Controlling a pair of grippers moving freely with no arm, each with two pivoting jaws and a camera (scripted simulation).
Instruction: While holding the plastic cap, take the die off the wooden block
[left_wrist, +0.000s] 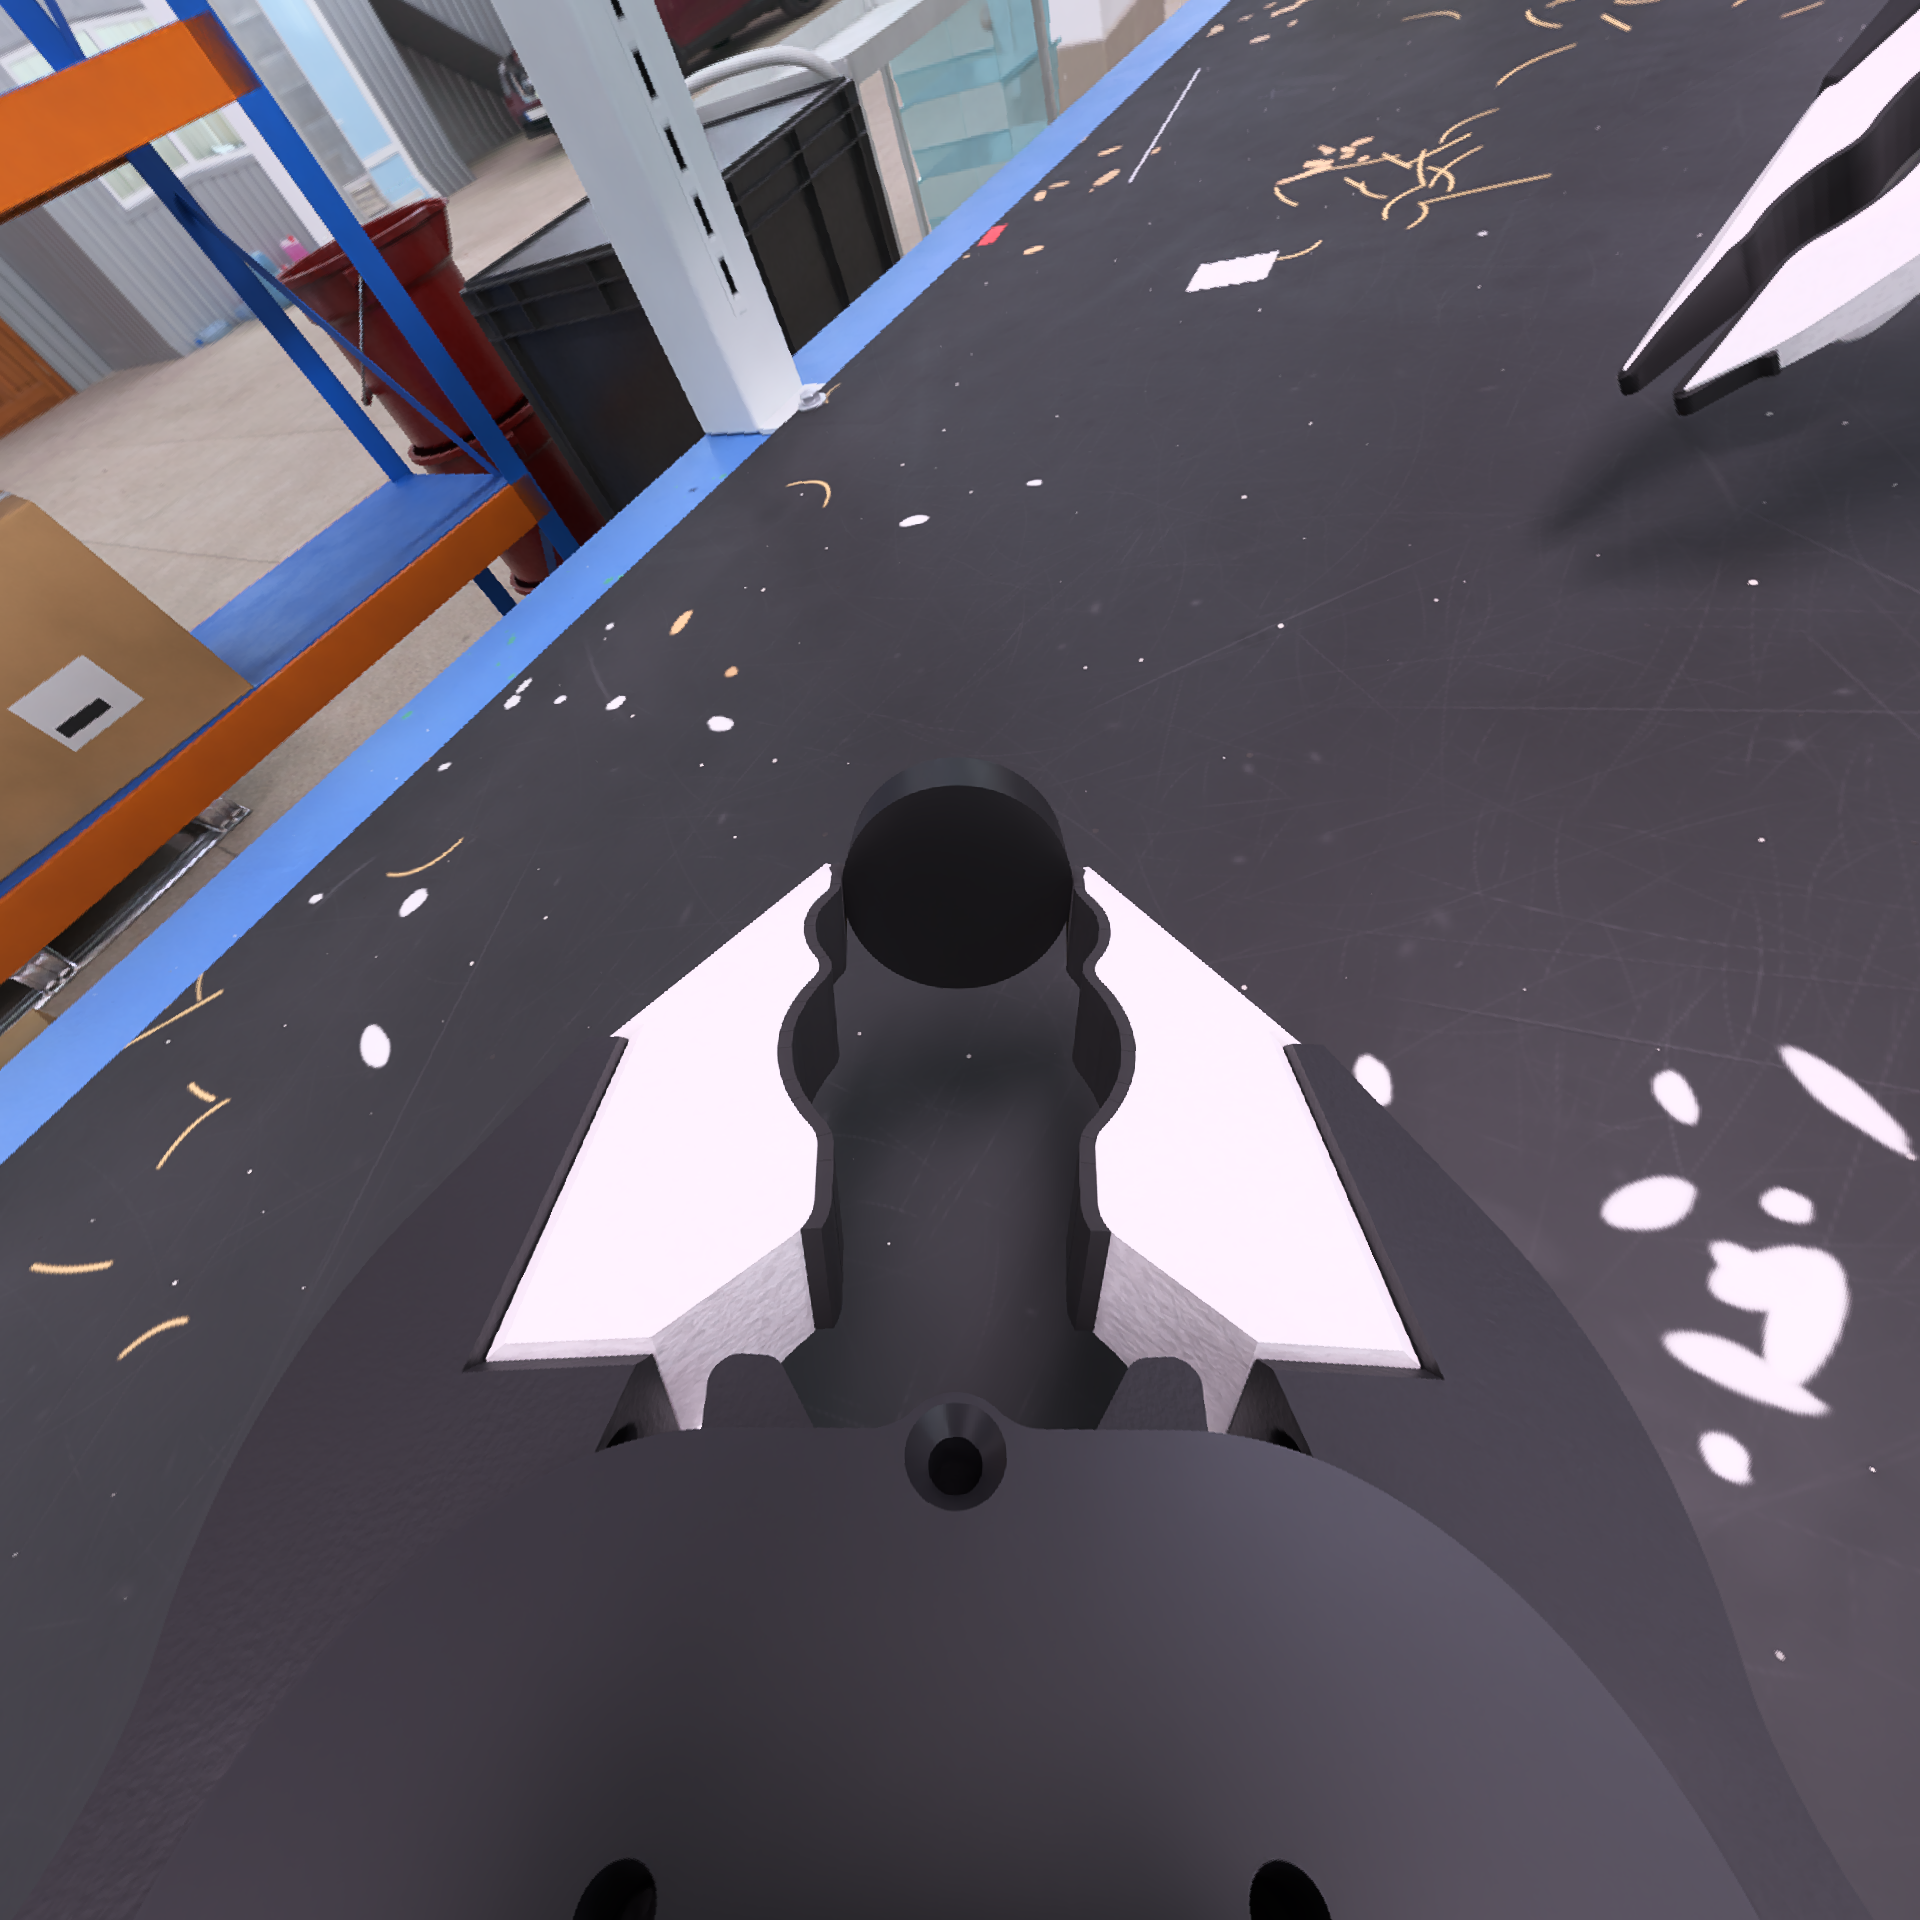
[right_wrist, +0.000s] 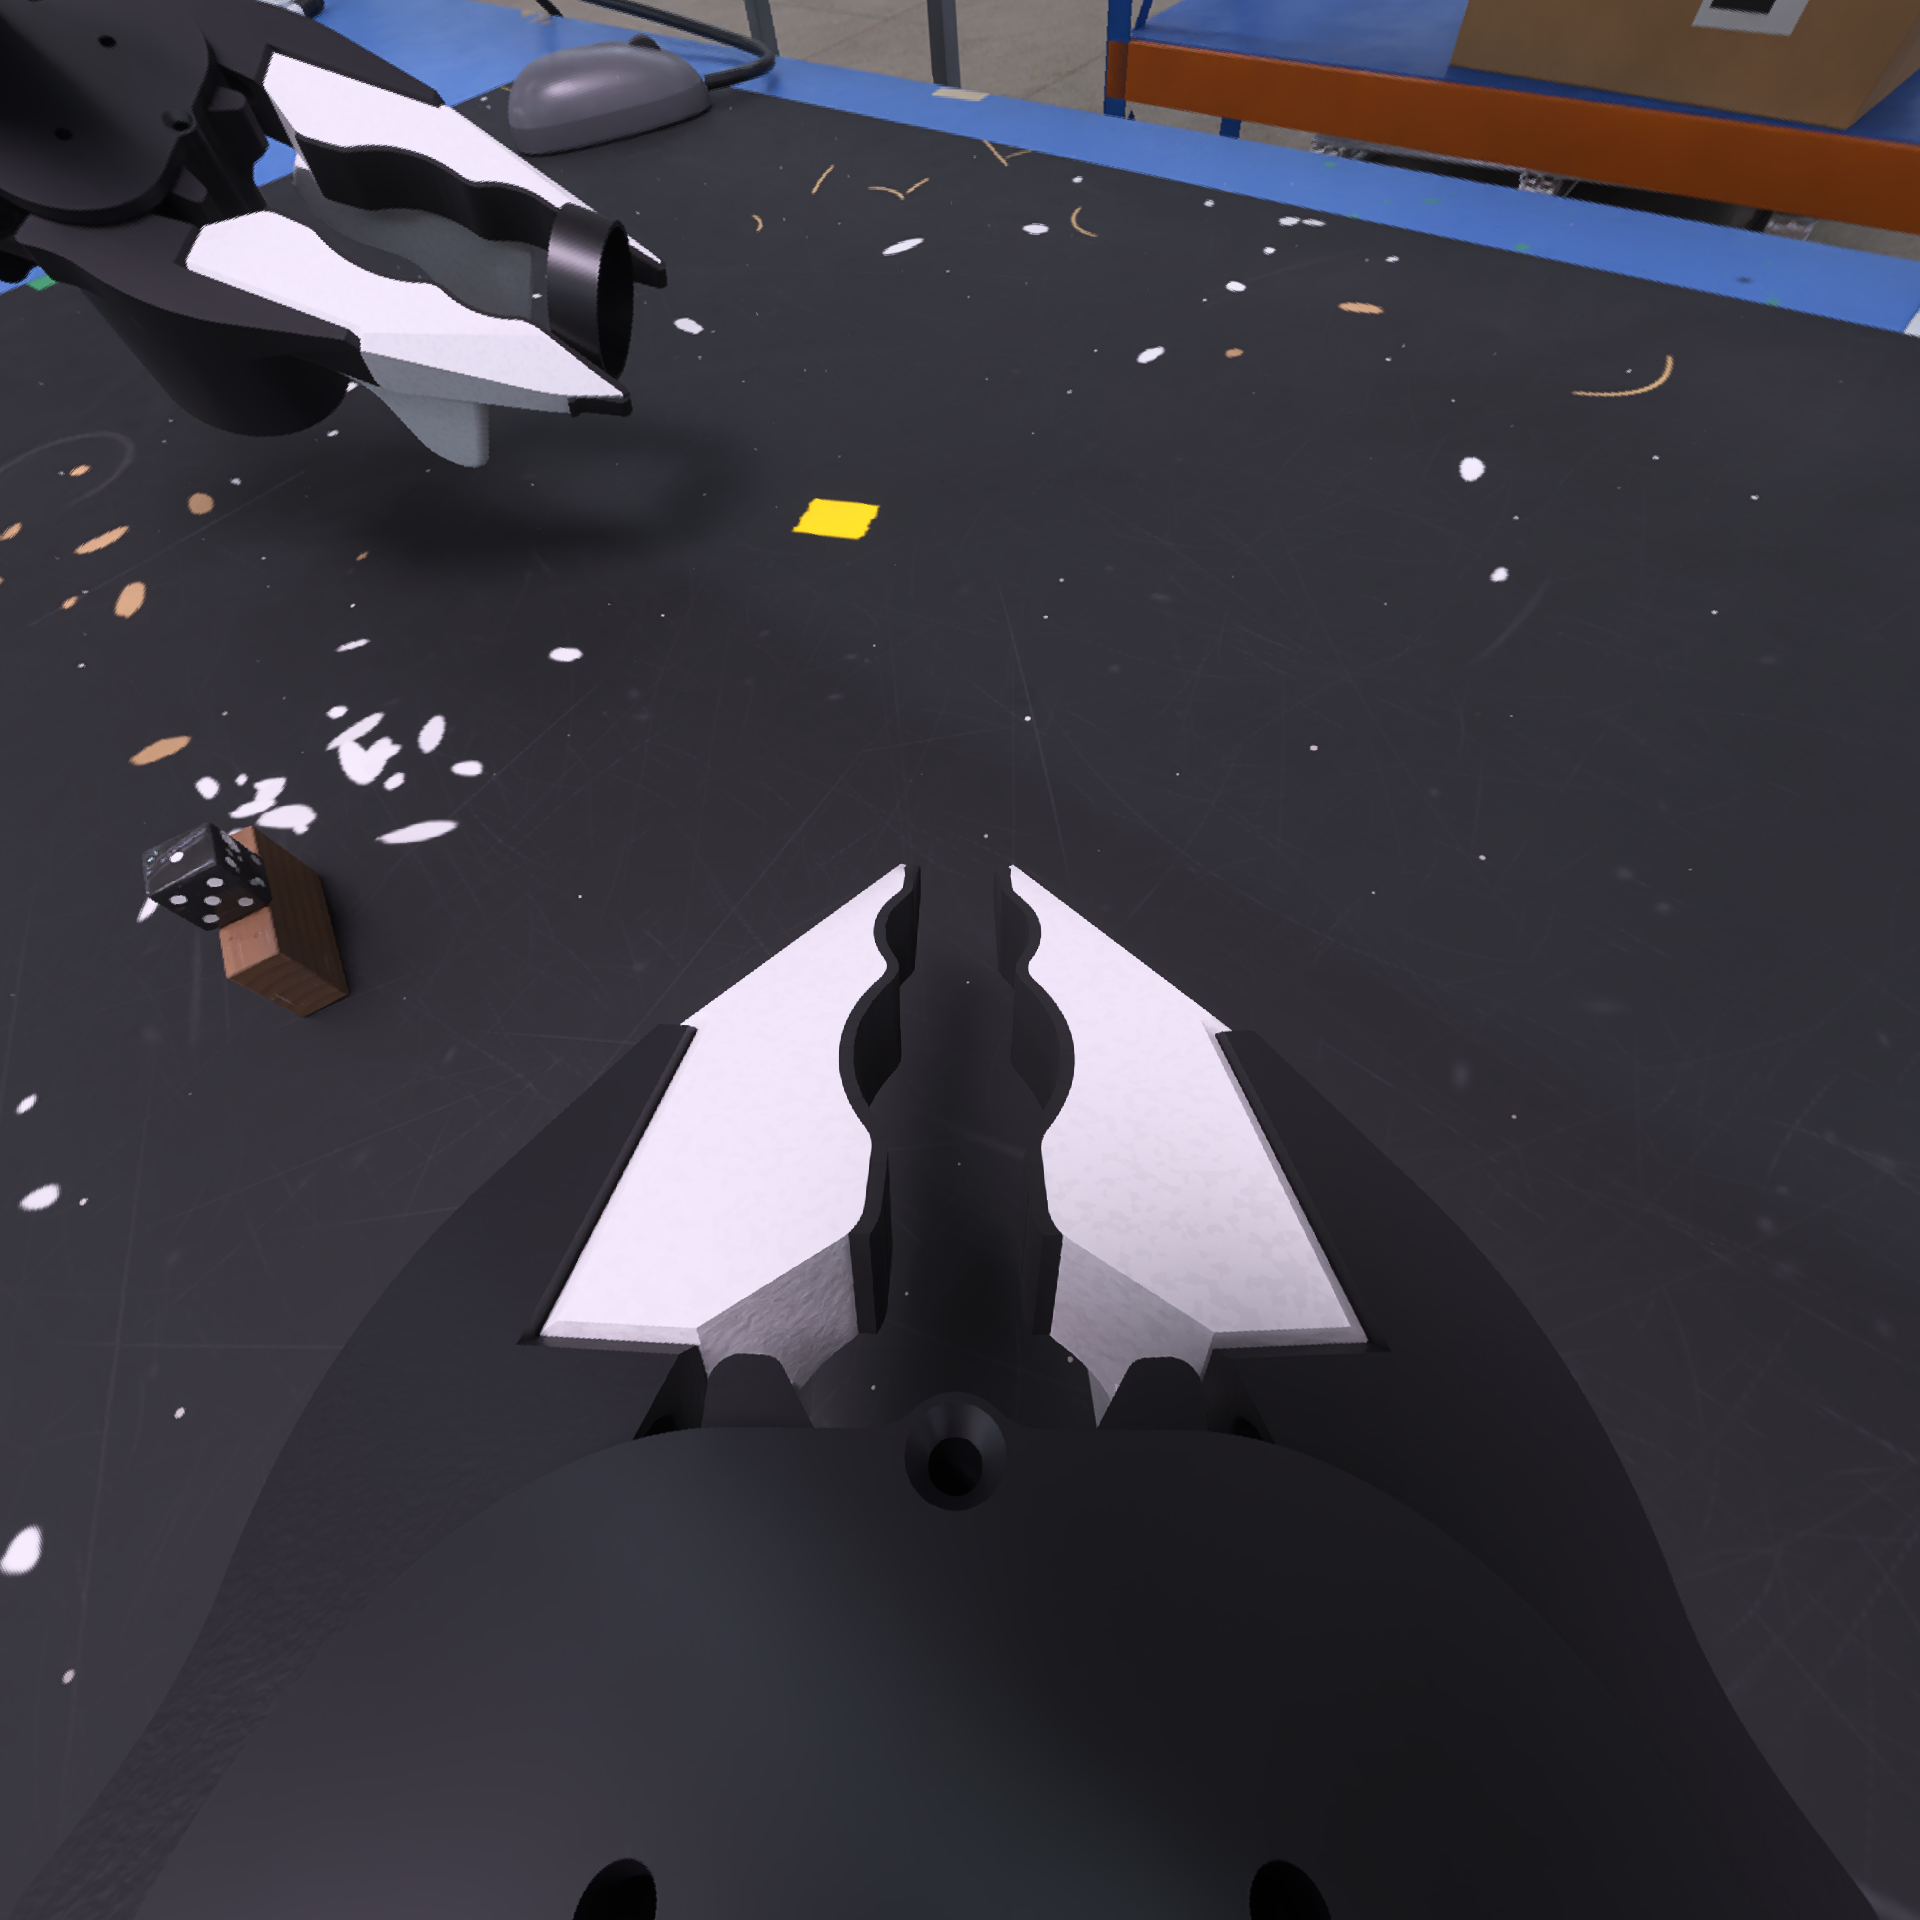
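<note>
Left wrist view
Left claw (left_wrist: 956, 883): two white wedge fingers with wavy black inner pads, pinching the round black plastic cap (left_wrist: 956, 883) at their tips; the cap's flat smooth face is turned toward the camera.
Desk (left_wrist: 1351, 727): matte black top, finely scratched, flecked with white and tan paint marks, edged in blue.
Right claw (left_wrist: 1662, 390): seen at the upper right, hanging above the desk, its tips nearly together and holding nothing.
Surroundings: blue-and-orange metal shelving (left_wrist: 208, 156) with a brown cardboard box (left_wrist: 94, 665); a white slotted post (left_wrist: 675, 208); a dark crate (left_wrist: 727, 260).

Right wrist view
Right claw: fingers drawn close, a narrow gap left between the tips, empty, pointing at bare desk.
Die (right_wrist: 203, 876): small black cube with white pips, sitting on the upper end of the wooden block (right_wrist: 286, 930), a brown grained rectangular piece lying on the desk, well off to the left of the claw.
Left claw, far view: upper left, raised clear of the desk, the cap showing as a hollow, ribbed ring between its tips.
Other items: a flat yellow square marker (right_wrist: 836, 517); a grey domed object (right_wrist: 603, 88) at the far edge.

Step in hand
Stage: cap secured; die not yet taken off the block.
Next move, as I judge it: the right claw must spread, swing left and close on the die's sides without tipping the block.
</note>
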